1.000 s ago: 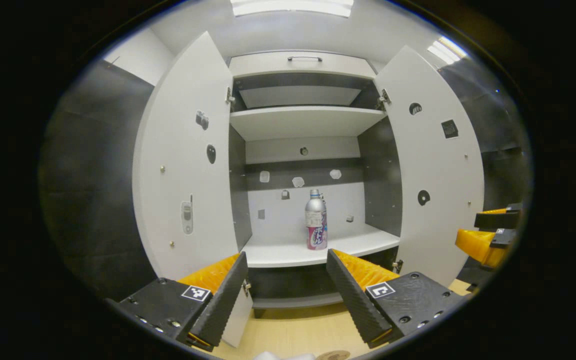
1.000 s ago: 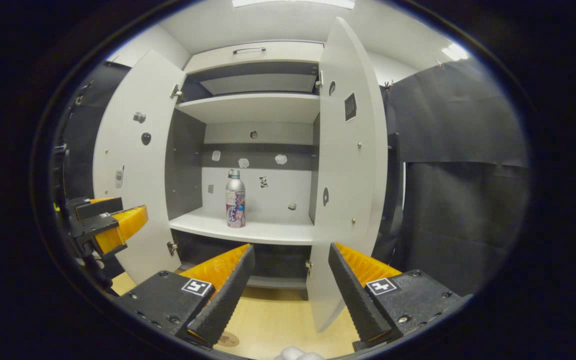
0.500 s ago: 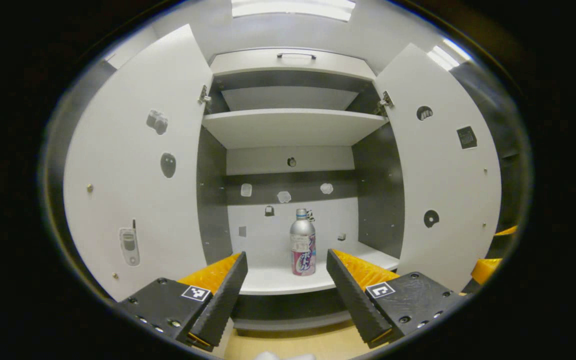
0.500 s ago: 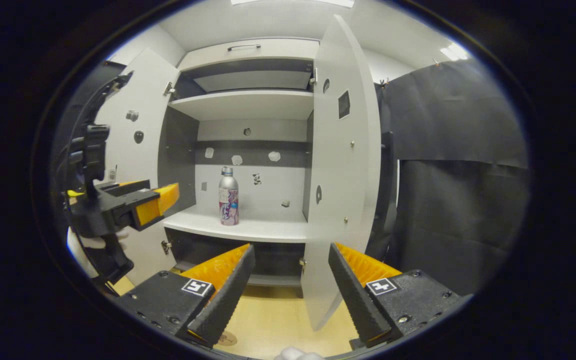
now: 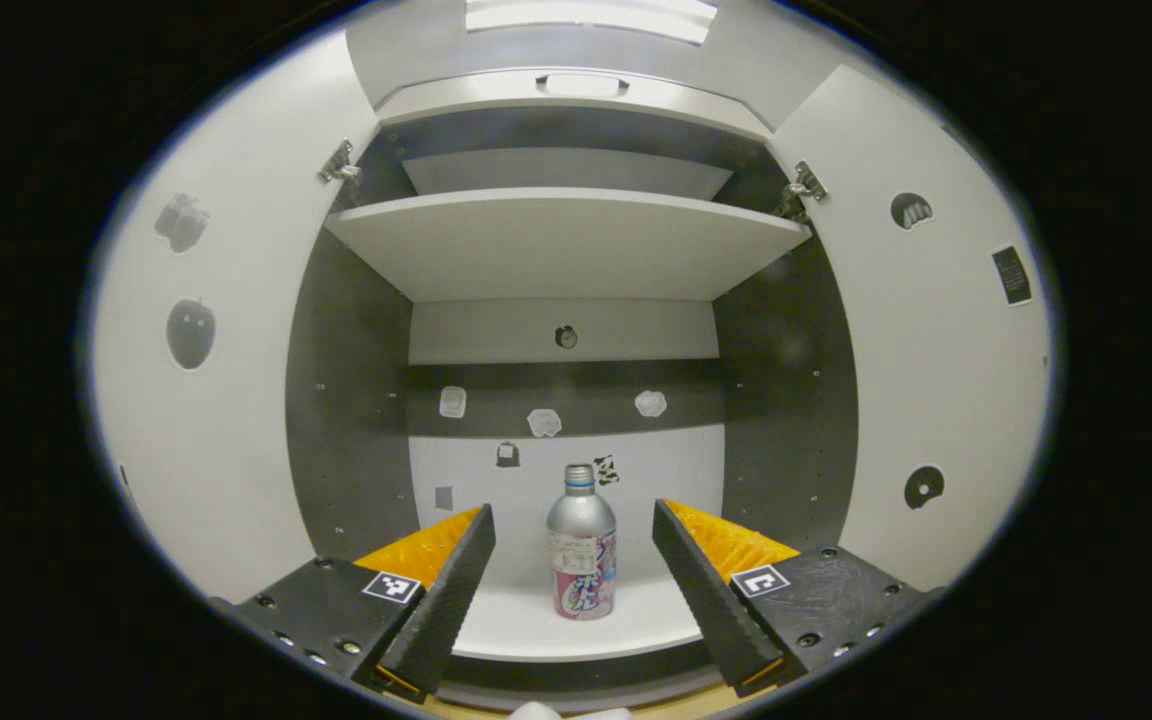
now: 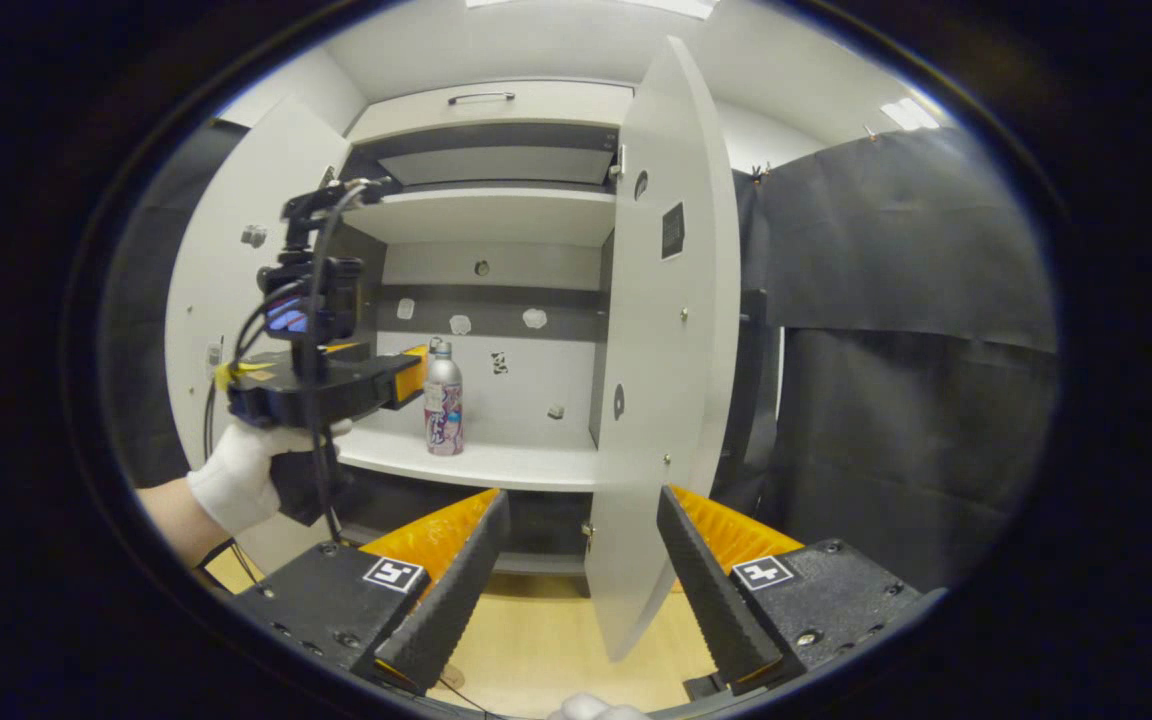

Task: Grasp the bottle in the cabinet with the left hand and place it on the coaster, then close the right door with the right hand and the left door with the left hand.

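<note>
Standing upright on the cabinet's lower shelf (image 5: 536,625), the bottle (image 5: 582,545) sits straight ahead of the left claw (image 5: 573,580), framed in the gap between its two fingers but not touched by either. That claw is spread wide and holds nothing. The left door (image 5: 206,400) swings out to the claw's left and the right door (image 5: 936,380) to its right, both fully open; an upper shelf (image 5: 566,235) runs above.

In the right gripper view, the right claw (image 6: 576,580) is also wide open and empty, hanging back from the cabinet over a wooden floor (image 6: 536,640). The right door (image 6: 661,350) stands edge-on just ahead of it, roughly between its fingers. Ahead and to its left, a white-gloved hand (image 6: 246,470) carries the left claw (image 6: 406,375), whose tips are right beside the bottle (image 6: 443,400) on the shelf; whether they touch it cannot be told from here.
</note>
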Available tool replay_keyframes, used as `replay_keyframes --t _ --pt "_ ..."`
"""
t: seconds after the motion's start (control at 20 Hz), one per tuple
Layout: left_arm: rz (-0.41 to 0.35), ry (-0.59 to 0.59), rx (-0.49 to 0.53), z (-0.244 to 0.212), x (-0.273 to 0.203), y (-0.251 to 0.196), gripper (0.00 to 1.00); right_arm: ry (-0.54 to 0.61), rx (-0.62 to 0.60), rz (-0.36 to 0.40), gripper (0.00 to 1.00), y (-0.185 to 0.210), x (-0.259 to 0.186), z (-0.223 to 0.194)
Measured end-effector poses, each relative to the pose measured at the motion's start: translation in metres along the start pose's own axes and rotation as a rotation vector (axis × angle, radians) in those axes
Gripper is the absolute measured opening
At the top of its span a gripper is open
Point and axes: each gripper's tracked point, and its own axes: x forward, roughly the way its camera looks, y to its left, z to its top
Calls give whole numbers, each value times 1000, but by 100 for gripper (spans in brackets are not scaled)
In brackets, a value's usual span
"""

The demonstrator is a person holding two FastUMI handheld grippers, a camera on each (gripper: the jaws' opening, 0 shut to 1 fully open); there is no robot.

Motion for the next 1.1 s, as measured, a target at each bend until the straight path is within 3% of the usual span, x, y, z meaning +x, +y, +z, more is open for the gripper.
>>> replay_keyframes --t 0.4,0.95,1.0,1.05,1.1 --pt "38 52 -4 -24 72 2 97 8 -59 32 98 14 -8 4" --pt "66 211 12 -92 116 3 98 17 -75 32 96 13 -11 2" --pt "73 216 3 -94 116 3 92 19 -74 26 98 12 -12 2" --pt "69 219 -9 -92 115 3 79 19 -72 22 98 10 -12 2" --pt "52 219 -25 -91 111 0 84 18 -70 17 98 8 -12 2"
